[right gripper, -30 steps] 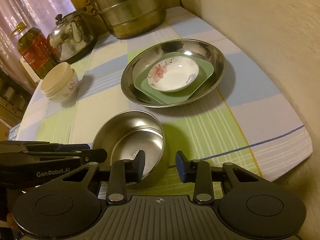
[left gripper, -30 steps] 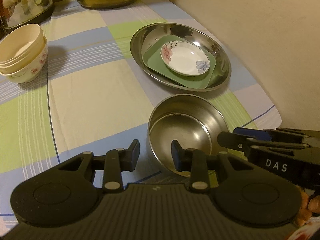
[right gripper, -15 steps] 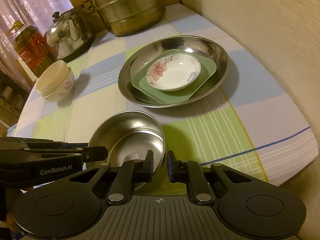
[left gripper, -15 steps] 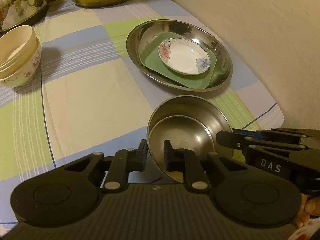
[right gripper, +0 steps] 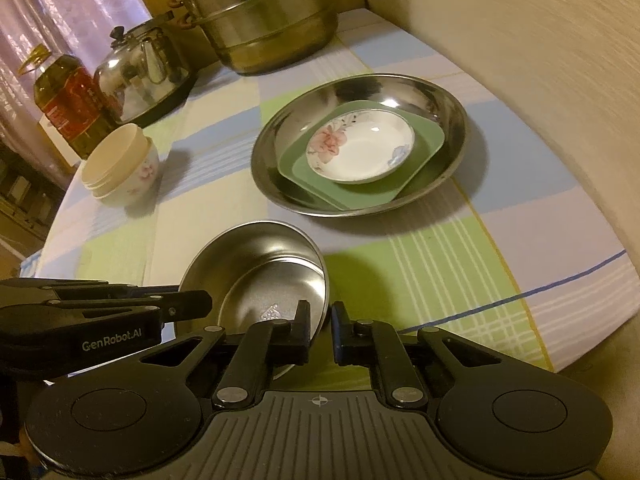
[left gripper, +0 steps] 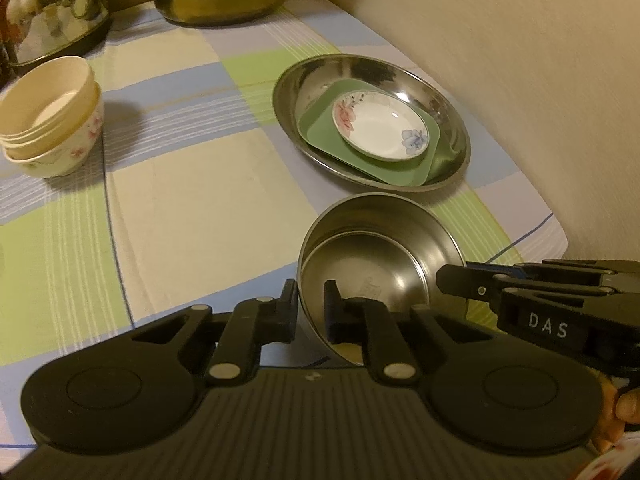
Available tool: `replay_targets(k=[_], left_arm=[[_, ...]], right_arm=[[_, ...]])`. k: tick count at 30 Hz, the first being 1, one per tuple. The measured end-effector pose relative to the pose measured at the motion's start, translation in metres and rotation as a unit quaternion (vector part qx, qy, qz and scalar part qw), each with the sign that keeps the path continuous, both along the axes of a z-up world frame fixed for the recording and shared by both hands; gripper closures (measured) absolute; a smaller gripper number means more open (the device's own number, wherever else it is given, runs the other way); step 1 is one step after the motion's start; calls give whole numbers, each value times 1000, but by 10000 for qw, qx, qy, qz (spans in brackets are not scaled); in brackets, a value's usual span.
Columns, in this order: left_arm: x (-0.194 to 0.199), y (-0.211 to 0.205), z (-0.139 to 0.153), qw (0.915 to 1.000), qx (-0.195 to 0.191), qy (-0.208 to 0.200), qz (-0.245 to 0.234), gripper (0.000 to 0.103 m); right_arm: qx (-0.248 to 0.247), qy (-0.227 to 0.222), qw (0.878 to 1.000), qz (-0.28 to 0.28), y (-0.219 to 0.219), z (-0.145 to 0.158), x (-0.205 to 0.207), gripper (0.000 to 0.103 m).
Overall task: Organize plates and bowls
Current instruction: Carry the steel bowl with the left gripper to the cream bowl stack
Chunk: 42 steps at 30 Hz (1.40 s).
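A steel bowl (left gripper: 380, 268) (right gripper: 260, 276) sits near the table's front edge. My left gripper (left gripper: 310, 296) is closing on its left rim, one finger inside and one outside, pads pressing the metal. My right gripper (right gripper: 321, 314) is shut on the opposite rim in the same way; its dark tip (left gripper: 452, 280) shows in the left wrist view. Behind the bowl, a wide steel dish (left gripper: 320, 76) (right gripper: 452, 92) holds a green square plate (left gripper: 320, 132) with a white floral saucer (left gripper: 380, 128) on it. Stacked cream bowls (left gripper: 48, 112) (right gripper: 120, 164) stand at the left.
A steel kettle (right gripper: 140, 72), a large steamer pot (right gripper: 260, 12) and an oil bottle (right gripper: 64, 96) line the back of the checked tablecloth (left gripper: 192, 200). A beige wall (left gripper: 520, 100) runs along the right. The table's edge (right gripper: 580, 340) is close on the right.
Both grippers went from open around the steel bowl's rim to clamped on it, one on each side. The bowl's near side now looks slightly tilted.
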<state>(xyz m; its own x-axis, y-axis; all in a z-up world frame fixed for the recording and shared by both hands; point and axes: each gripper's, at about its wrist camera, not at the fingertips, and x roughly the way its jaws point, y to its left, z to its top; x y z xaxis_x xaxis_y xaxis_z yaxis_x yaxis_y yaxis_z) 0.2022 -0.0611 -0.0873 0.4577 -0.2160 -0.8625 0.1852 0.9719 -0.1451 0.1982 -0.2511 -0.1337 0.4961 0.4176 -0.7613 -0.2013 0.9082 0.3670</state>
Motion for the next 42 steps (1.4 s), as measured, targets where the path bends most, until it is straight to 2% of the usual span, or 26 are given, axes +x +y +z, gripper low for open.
replay_targets(k=[10, 24, 42], left_arm=[[-12, 37, 18, 9992, -28, -167, 365, 91], [-14, 109, 38, 9947, -38, -348, 970, 91], [17, 183, 66, 9900, -73, -646, 1251, 91]], right_arm=[[126, -131, 9994, 305, 30, 16, 4, 92], [269, -233, 9954, 888, 101, 32, 21, 92], [386, -472, 9915, 1153, 173, 60, 61, 92]])
